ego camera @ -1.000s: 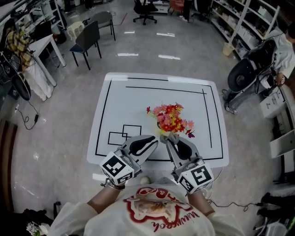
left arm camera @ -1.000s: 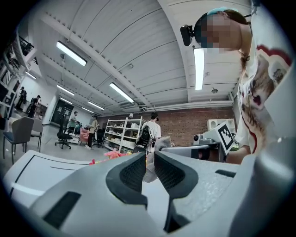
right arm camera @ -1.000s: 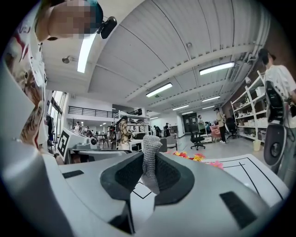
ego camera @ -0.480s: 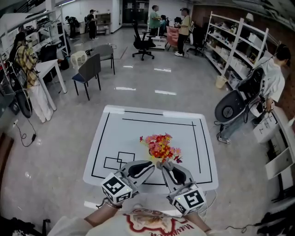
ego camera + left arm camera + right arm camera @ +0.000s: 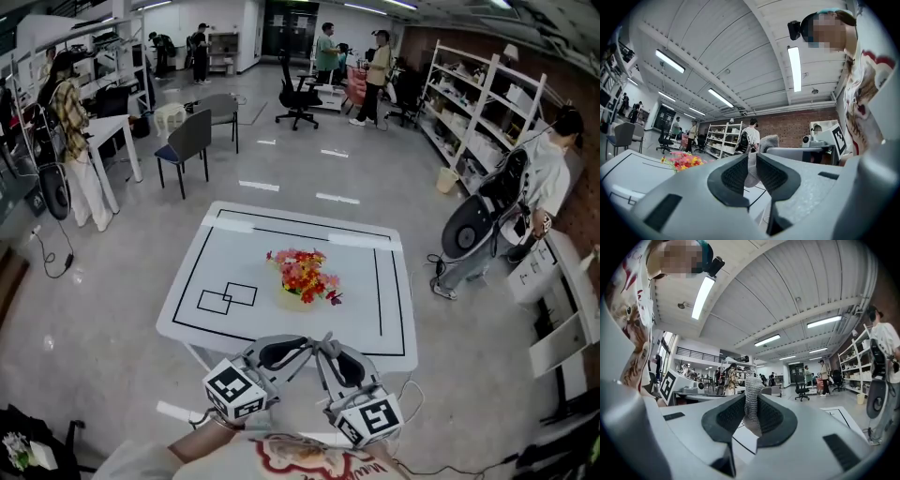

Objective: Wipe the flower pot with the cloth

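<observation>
Holding the cloth (image 5: 753,385) in both tools, I have the left gripper (image 5: 751,163) clamped on one part of it and the right gripper (image 5: 751,404) clamped on another, the two tips nearly touching. Both hover off the near edge of the table (image 5: 375,319). The pot (image 5: 296,294) sits near the table's middle, well apart from either tool and mostly hidden under its flowers (image 5: 302,270).

My main worry is that nothing steadies the pot. With both tools busy on one small cloth, a sideways wipe would likely push the pot across the smooth top or tip it, since the flowers make it look top-heavy.

Second, very little fabric shows beyond the jaws. If I go in like this, I think hard plastic meets the pot rather than cloth, and it scrapes instead of wiping.

Third, the flowers overhang the rim. Coming down from above would probably snag stems or knock blooms loose, so a low approach from the side seems safer.

If I free one tool to brace the pot, the cloth could sag or slip from the other's narrow pinch.
</observation>
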The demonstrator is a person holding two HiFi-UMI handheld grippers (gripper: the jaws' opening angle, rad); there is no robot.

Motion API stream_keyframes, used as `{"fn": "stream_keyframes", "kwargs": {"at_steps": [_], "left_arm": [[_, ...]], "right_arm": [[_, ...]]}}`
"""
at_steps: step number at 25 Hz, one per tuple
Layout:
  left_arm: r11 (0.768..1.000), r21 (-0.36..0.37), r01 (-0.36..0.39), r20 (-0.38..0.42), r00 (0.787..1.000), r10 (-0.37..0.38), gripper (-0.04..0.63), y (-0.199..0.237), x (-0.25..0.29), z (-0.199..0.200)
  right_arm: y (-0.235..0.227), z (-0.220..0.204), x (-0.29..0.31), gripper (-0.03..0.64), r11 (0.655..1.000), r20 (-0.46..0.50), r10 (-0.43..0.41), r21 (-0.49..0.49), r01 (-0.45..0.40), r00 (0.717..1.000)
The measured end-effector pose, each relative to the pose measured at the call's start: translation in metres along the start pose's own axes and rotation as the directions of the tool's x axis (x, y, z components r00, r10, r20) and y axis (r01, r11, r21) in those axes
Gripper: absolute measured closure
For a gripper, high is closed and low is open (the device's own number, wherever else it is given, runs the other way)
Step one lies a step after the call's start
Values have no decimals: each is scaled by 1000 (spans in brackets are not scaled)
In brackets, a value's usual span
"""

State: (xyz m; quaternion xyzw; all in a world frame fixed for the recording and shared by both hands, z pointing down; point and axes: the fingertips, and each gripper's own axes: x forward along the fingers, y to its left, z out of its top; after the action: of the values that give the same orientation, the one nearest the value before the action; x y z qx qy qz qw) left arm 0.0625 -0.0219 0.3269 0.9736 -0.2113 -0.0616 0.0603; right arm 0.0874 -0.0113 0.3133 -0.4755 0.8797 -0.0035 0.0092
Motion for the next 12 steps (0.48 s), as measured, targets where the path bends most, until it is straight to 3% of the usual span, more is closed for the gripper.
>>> {"fn": "stream_keyframes", "kwargs": {"at_steps": [12], "left_arm": [[996,-19,-84,12,996,84,534,-155,-38,-24]], "right_arm": [[48,-9,-146,555,998,-30,43,46,-41,999]]}}
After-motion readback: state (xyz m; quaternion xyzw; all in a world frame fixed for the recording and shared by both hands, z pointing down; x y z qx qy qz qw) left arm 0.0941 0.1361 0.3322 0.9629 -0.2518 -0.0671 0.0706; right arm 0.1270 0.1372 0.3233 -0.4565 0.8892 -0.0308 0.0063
